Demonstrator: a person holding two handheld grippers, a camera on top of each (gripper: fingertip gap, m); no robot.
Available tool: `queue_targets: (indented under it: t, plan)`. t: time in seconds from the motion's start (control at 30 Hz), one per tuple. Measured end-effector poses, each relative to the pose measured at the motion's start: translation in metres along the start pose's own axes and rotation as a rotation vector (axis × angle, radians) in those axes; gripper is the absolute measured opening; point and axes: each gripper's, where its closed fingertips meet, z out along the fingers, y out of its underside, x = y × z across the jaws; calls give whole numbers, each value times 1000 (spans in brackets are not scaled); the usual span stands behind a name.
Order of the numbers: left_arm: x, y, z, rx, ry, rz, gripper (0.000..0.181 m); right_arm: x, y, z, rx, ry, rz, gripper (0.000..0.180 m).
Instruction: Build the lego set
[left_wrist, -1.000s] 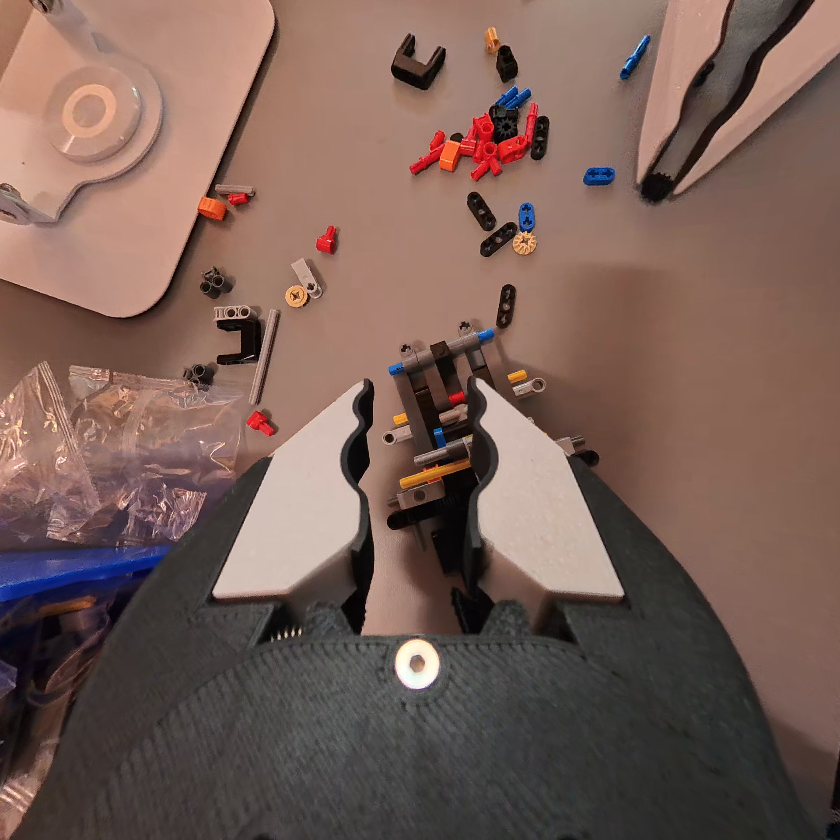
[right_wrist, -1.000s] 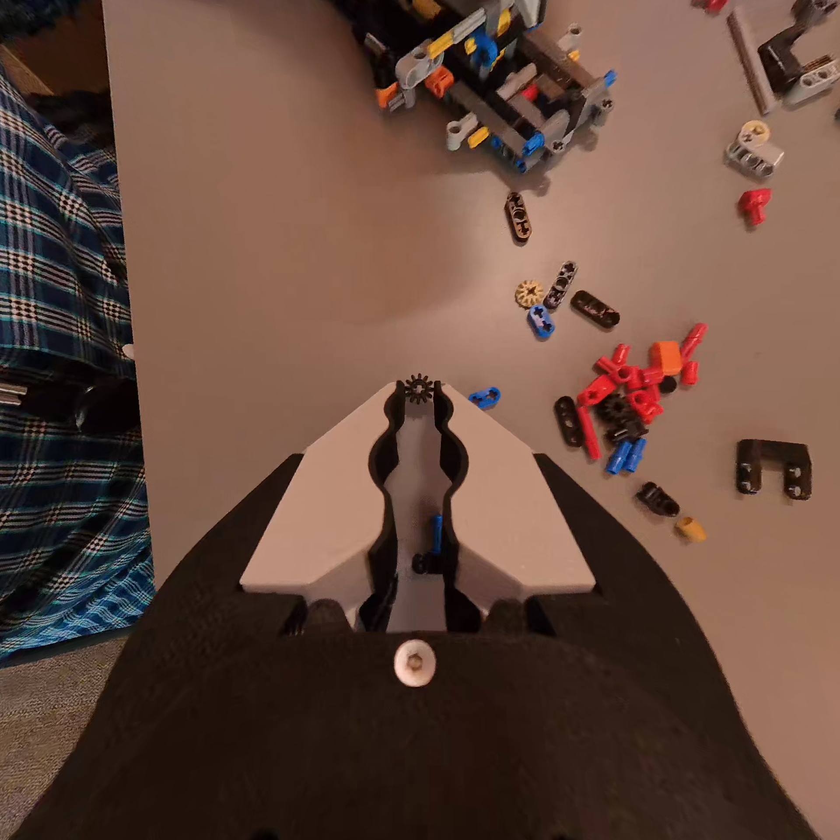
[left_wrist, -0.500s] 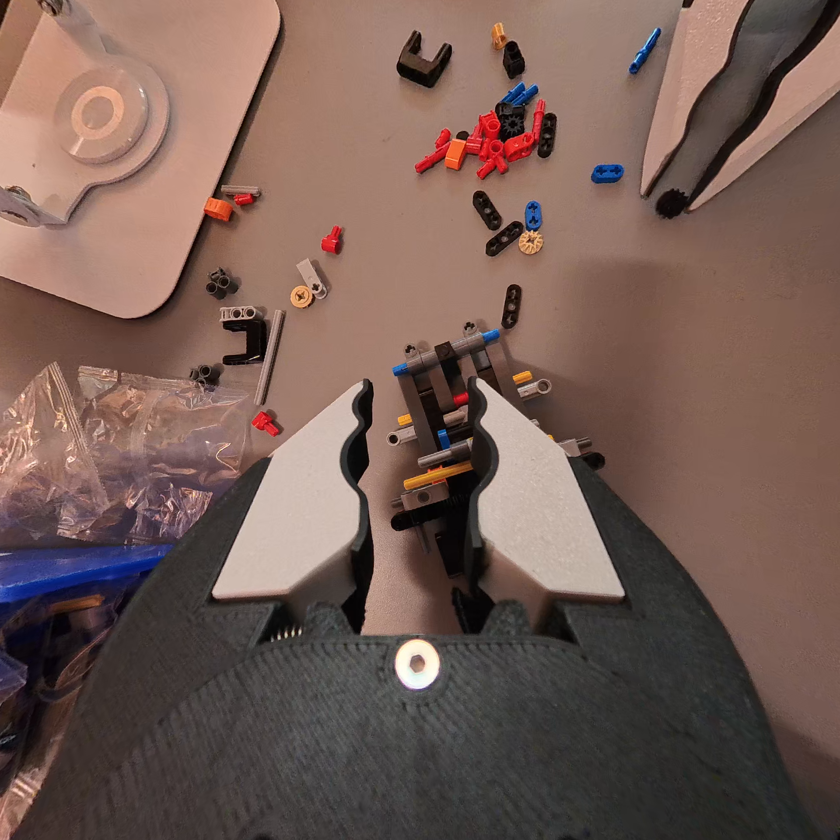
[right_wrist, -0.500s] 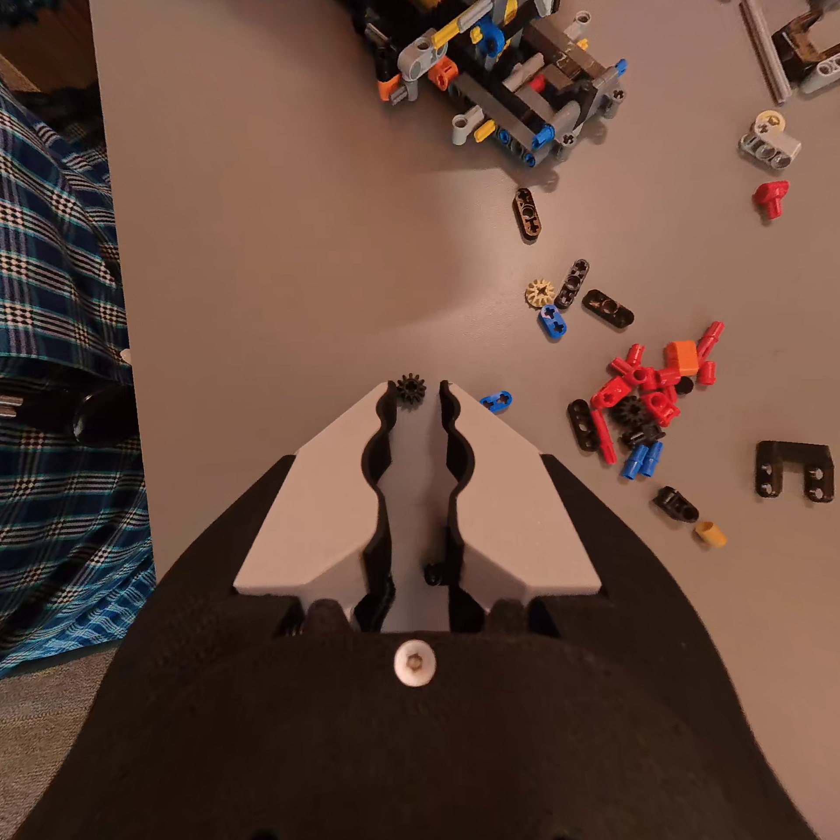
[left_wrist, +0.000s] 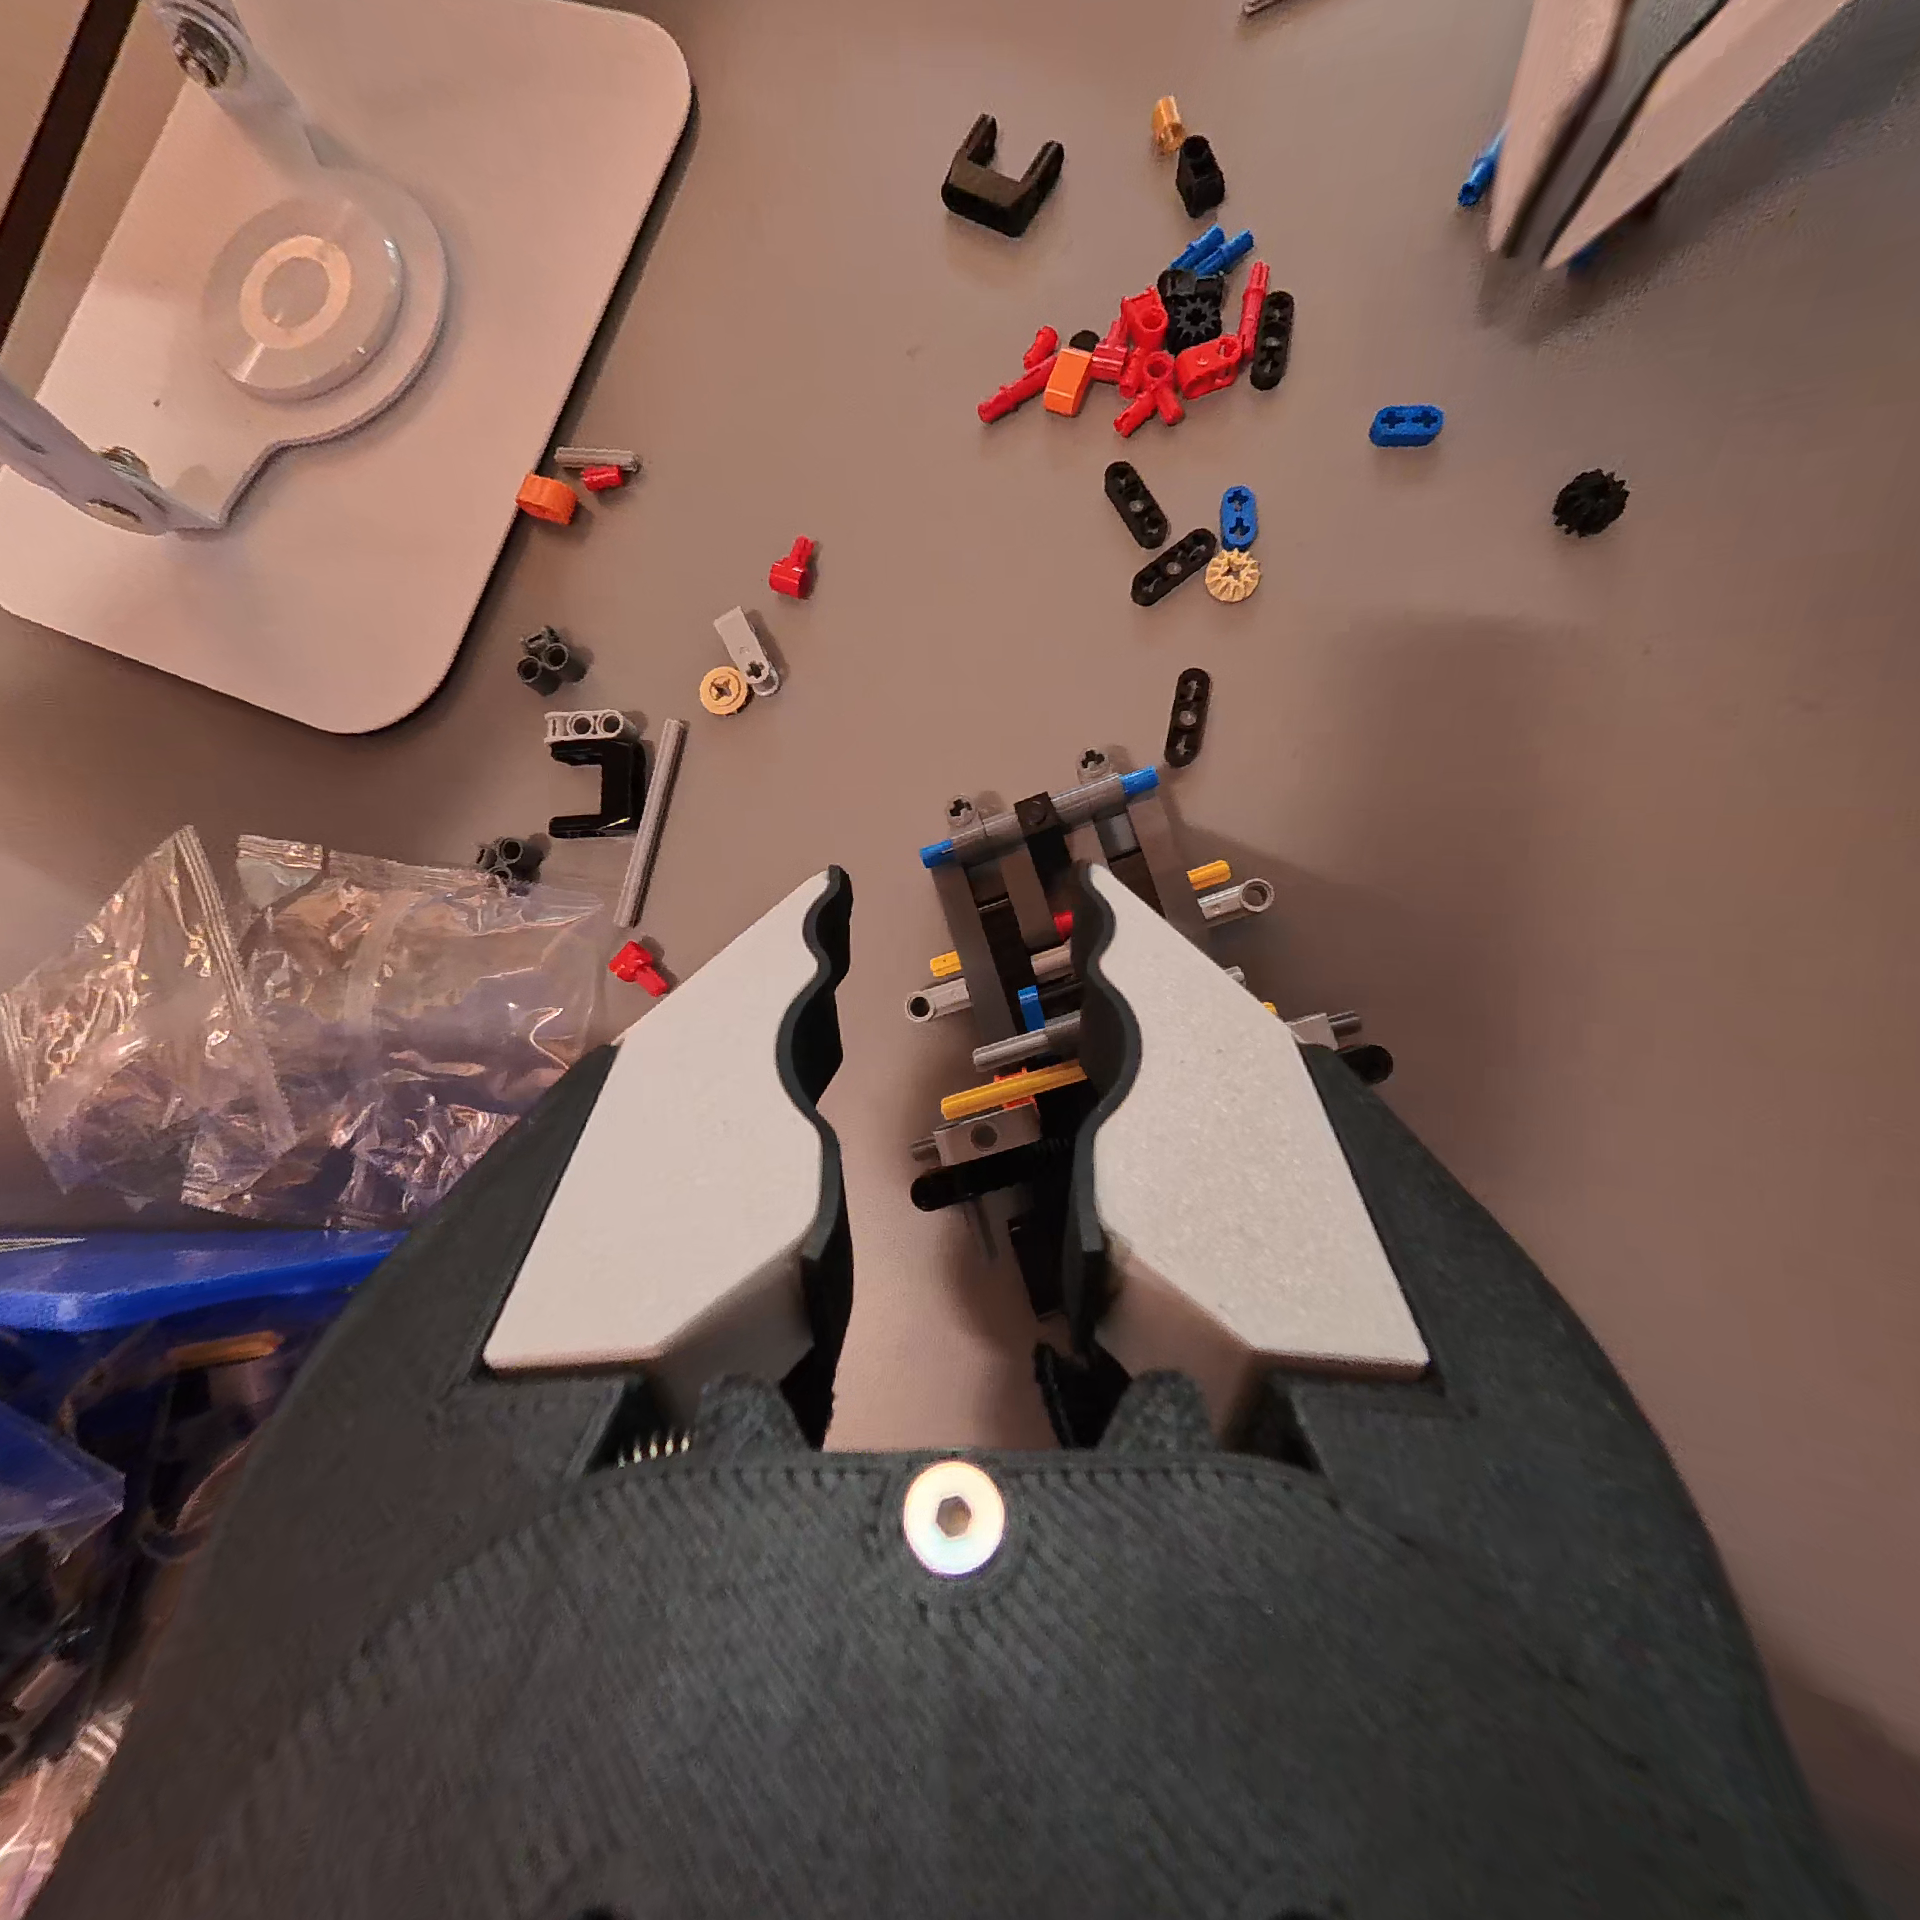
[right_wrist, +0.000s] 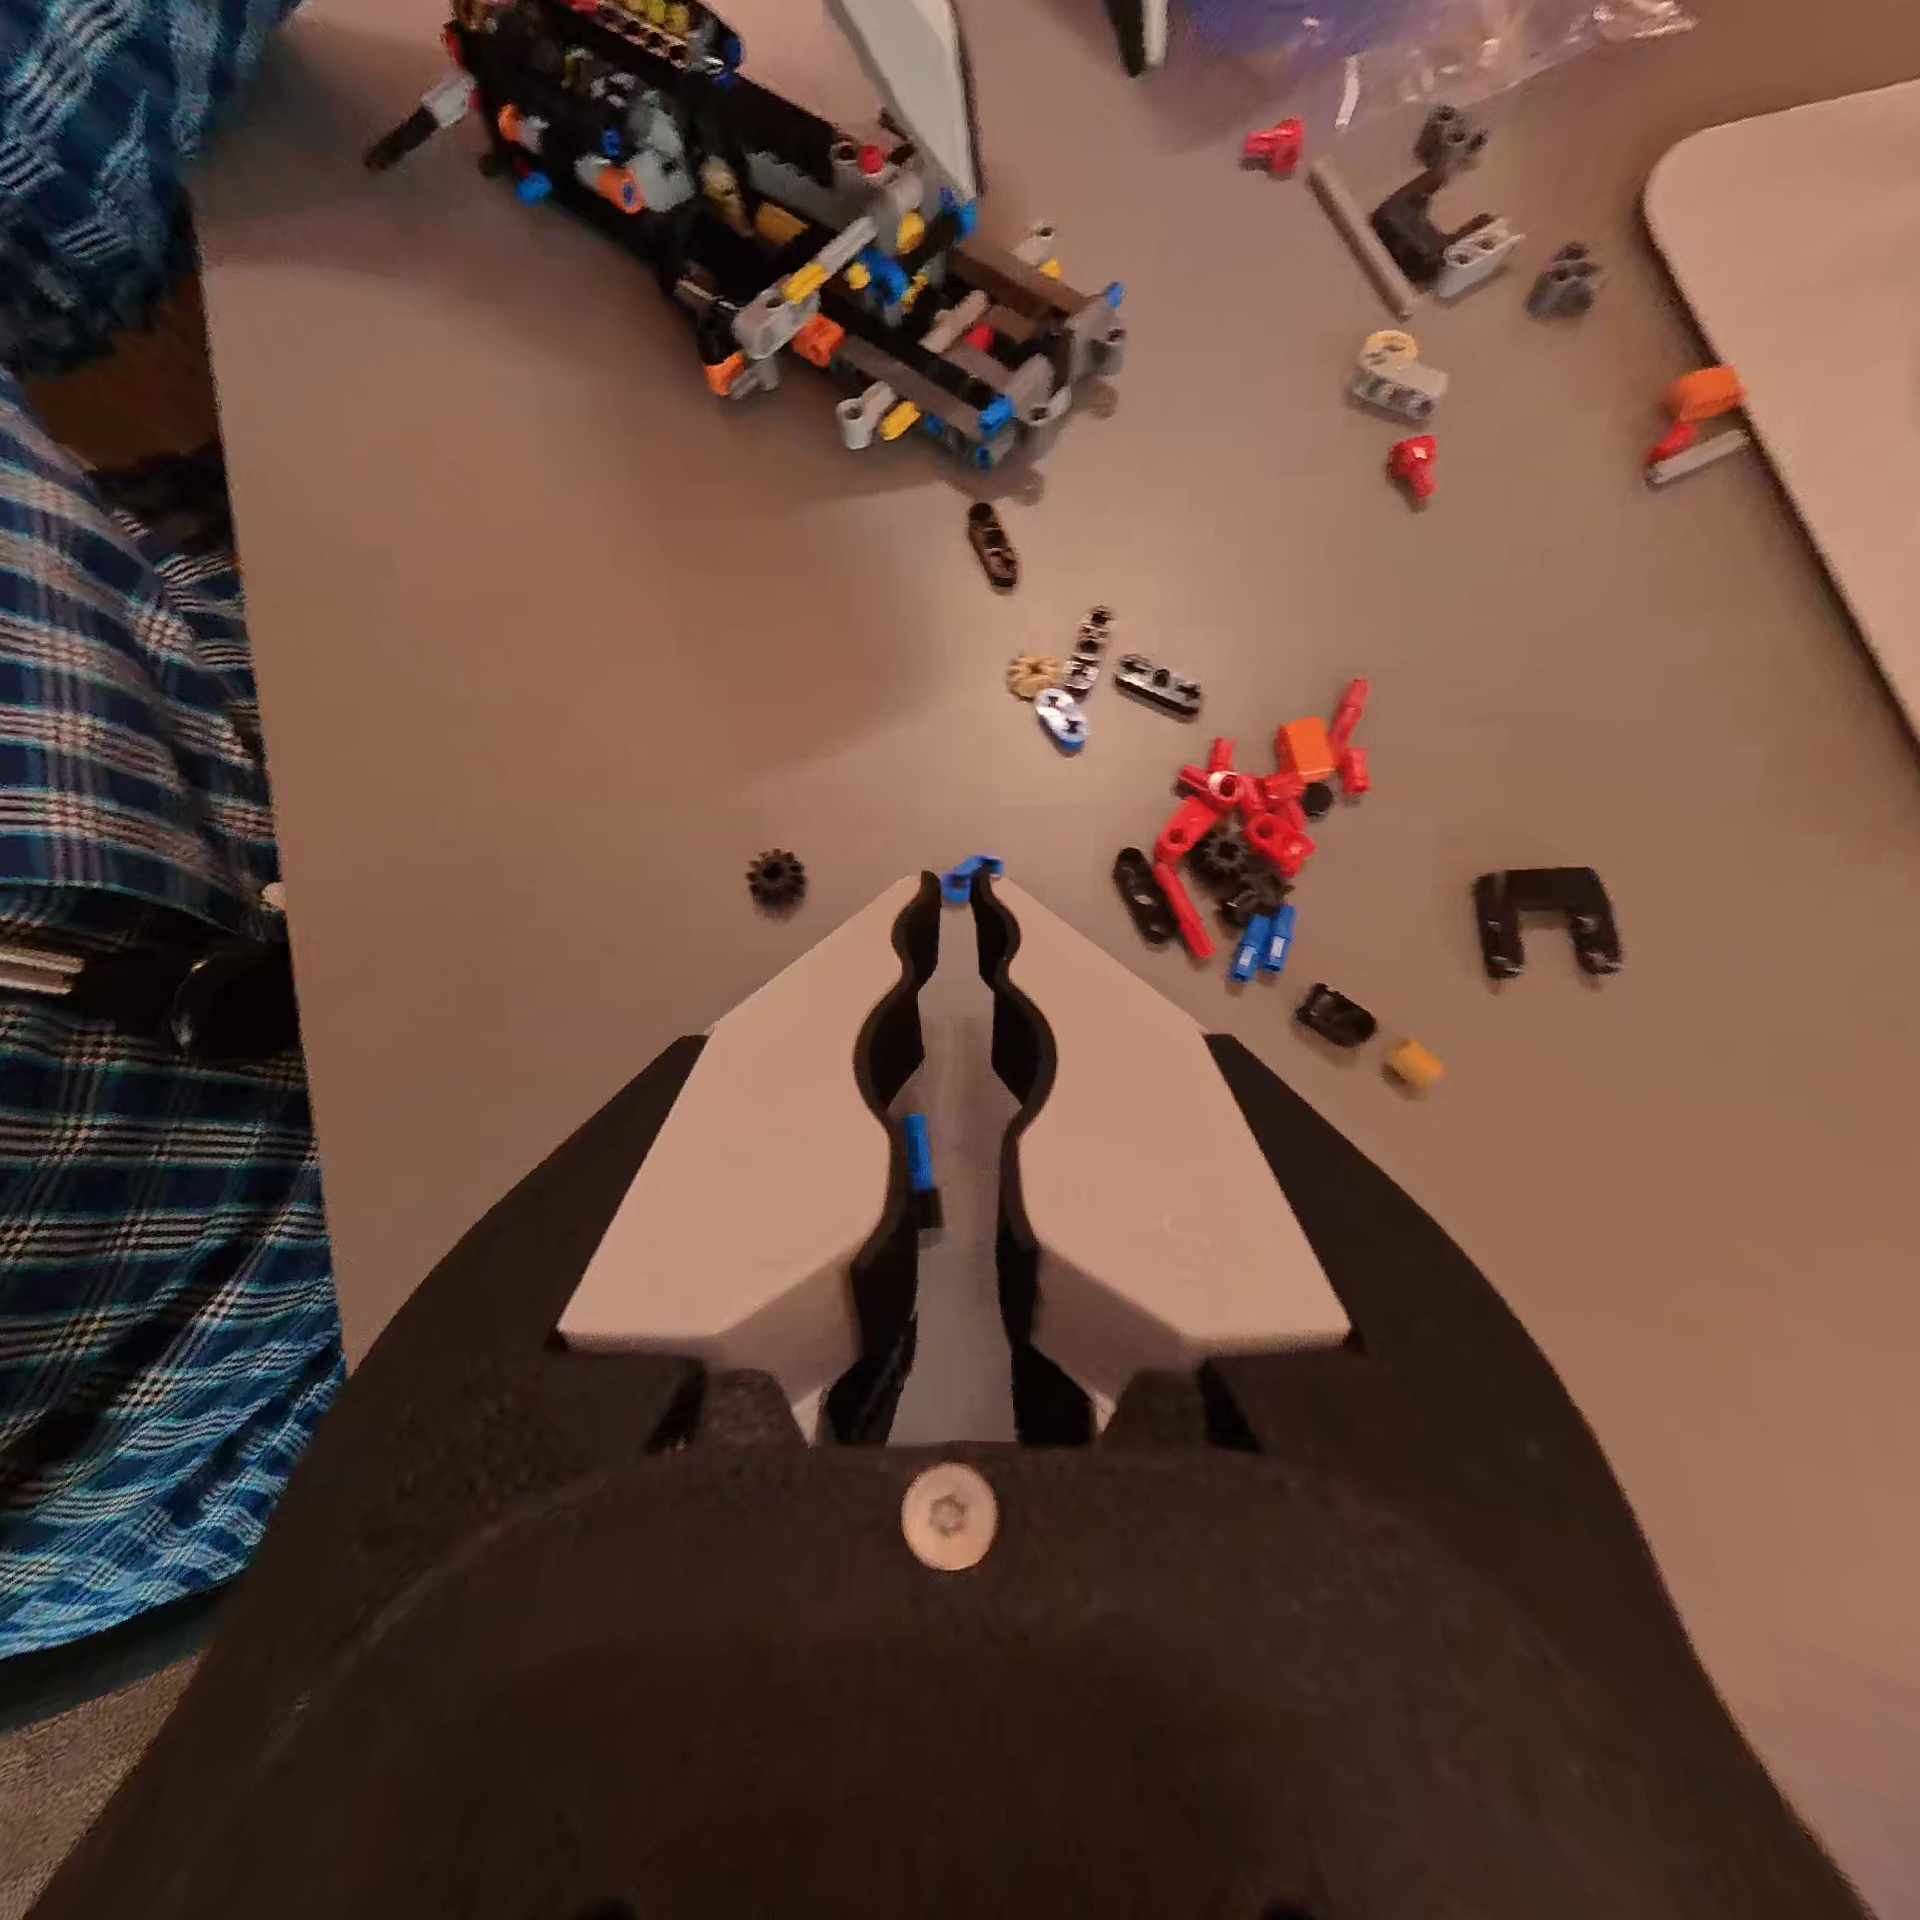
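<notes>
Grey tabletop (right_wrist: 540, 644) spreads under both tools, scattered with small parts. Largest is the half-built model (left_wrist: 1049, 997), lying between and beneath the parted, empty fingers of the left gripper (left_wrist: 961, 894). Ahead and right of it sits the red parts pile (left_wrist: 1153, 343). The right gripper (right_wrist: 961, 883) has nearly closed its tips on a small blue link (right_wrist: 971, 868), with a black gear (right_wrist: 775, 878) lying free just left. Part-picking seems underway; next, a firm pinch and a lift toward the model.

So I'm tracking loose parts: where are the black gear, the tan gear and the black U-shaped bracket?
black gear (right_wrist: 775, 879), right wrist view, its hub.
tan gear (left_wrist: 1234, 576), left wrist view, its centre.
black U-shaped bracket (right_wrist: 1545, 896), right wrist view, its back bar.
</notes>
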Motion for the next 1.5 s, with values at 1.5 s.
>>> queue_targets:
  t: [1.5]
  plan:
    - [17,-31,-8,84,-49,116,39,-40,11,-4,-433,18,-512,1]
